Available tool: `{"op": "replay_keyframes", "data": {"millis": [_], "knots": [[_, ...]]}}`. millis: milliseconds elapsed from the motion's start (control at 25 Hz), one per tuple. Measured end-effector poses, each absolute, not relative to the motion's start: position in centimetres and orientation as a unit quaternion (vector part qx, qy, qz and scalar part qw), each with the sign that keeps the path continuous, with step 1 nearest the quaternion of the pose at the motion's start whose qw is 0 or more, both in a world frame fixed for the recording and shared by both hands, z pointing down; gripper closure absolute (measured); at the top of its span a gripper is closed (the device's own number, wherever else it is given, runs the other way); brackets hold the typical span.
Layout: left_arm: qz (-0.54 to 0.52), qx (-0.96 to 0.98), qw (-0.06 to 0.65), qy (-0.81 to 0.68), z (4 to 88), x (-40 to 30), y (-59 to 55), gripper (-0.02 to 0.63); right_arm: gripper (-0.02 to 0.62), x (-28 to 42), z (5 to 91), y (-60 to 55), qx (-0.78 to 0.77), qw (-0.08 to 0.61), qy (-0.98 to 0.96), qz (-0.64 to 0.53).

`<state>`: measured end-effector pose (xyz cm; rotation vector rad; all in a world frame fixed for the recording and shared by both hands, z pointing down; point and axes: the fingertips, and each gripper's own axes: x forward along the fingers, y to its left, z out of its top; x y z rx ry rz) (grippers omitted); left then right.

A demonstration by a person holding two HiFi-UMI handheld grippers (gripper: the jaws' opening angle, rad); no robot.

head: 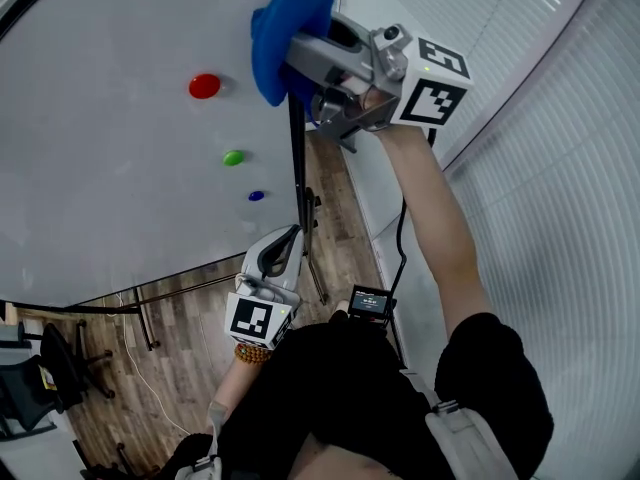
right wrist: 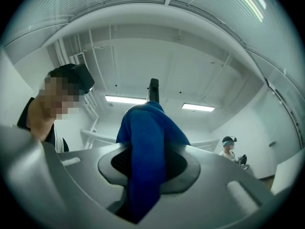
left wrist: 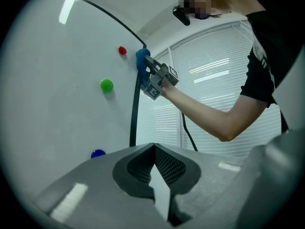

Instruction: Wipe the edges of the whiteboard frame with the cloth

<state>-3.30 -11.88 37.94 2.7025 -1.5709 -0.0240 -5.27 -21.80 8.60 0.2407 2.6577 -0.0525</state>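
Note:
The whiteboard (head: 110,168) fills the left of the head view, its dark right frame edge (head: 296,158) running down the middle. High up, my right gripper (head: 292,56) is shut on a blue cloth (head: 285,28) pressed against that edge near the top. The right gripper view shows the blue cloth (right wrist: 145,151) clamped between the jaws, with the frame's top (right wrist: 153,88) just beyond. My left gripper (head: 281,251) hangs low beside the frame, shut and empty. In the left gripper view the left gripper (left wrist: 153,168) points up at the frame edge (left wrist: 134,113) and the cloth (left wrist: 142,60).
Red (head: 204,86), green (head: 233,157) and blue (head: 256,196) magnets stick to the board. Window blinds (head: 560,168) run along the right. A black chair (head: 40,378) and the board's stand legs (head: 140,313) sit on the wooden floor below. Another person (right wrist: 229,149) stands in the background.

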Motion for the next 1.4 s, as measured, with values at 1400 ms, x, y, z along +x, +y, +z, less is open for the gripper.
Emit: {"op": "replay_keyframes", "data": {"millis": [1400], "knots": [[-0.008,0.865,0.016,-0.501,34.9,-2.4,-12.5,0.606,0.454,-5.5,9.4,-22.2,0.077,0.226,0.971,-0.033]]}}
